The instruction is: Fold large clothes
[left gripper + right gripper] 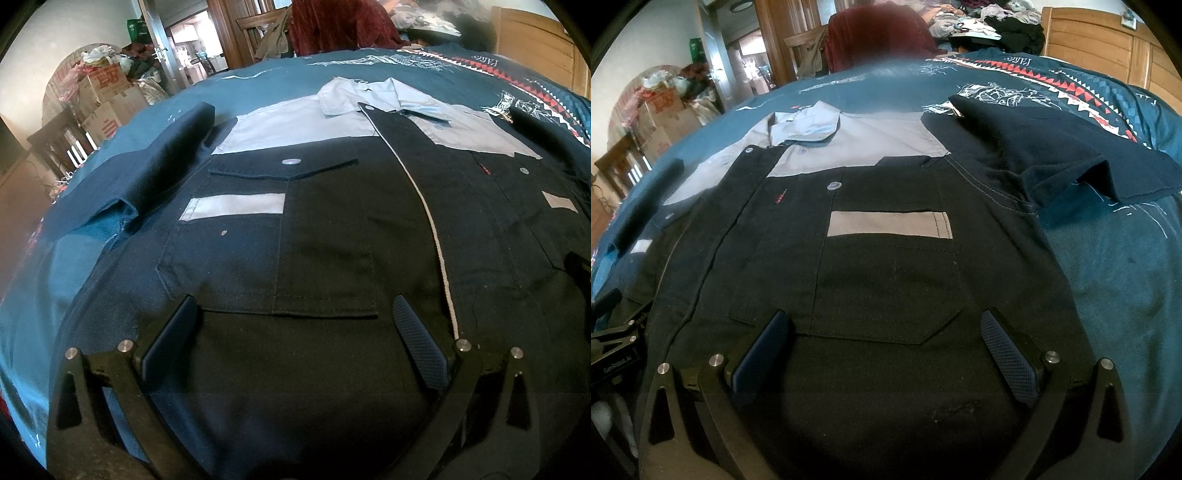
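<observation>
A large black work shirt (332,240) with a grey yoke and collar (365,96) lies flat, front up and buttoned, on a teal bedspread (44,280). Its short sleeves (162,166) (1052,155) stretch out to either side. Each chest pocket carries a grey stripe (232,208) (890,224). My left gripper (295,306) hovers open just above the left chest pocket, nothing between its fingers. My right gripper (884,321) is open too, low over the right chest pocket (886,295). The shirt's hem is out of view beneath both cameras.
The bedspread (1126,277) has a red and white zigzag band (1071,88) at the far right. Past the bed sit a dark red chair (879,37), a clothes pile (997,18), a wooden headboard (1108,44), cardboard boxes (107,99) and an open doorway (192,48).
</observation>
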`<control>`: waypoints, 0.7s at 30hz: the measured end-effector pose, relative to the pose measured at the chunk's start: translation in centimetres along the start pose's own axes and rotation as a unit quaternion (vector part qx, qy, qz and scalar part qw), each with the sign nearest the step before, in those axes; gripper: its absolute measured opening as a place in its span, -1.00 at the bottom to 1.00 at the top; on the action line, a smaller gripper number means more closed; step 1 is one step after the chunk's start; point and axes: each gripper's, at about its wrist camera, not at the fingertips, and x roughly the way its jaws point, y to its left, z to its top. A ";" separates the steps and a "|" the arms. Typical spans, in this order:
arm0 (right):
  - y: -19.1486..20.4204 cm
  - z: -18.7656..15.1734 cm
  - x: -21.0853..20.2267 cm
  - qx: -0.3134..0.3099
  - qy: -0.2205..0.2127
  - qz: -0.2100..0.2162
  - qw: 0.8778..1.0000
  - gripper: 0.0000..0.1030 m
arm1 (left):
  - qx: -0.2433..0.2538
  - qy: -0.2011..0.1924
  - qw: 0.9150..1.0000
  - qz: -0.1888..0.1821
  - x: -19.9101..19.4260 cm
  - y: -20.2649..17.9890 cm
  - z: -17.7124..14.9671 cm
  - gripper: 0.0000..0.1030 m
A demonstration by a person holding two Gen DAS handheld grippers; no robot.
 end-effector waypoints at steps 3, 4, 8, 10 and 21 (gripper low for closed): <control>0.0 0.0 0.0 0.000 0.000 0.000 1.000 1.00 | 0.000 0.000 1.000 0.001 0.0 0.0 0.0 1.00; 0.0 0.0 0.0 0.000 0.000 0.000 1.000 1.00 | 0.000 -0.001 1.000 0.002 0.0 0.0 0.0 1.00; 0.0 0.0 0.0 0.000 0.000 0.000 1.000 1.00 | 0.000 -0.001 1.000 0.002 0.0 0.0 0.0 1.00; 0.0 0.0 0.0 0.000 0.000 0.000 1.000 1.00 | 0.000 0.000 1.000 0.002 0.0 0.0 0.0 1.00; -0.1 0.0 0.0 0.000 -0.002 0.000 1.000 1.00 | -0.001 -0.001 1.000 0.002 0.0 0.0 0.0 1.00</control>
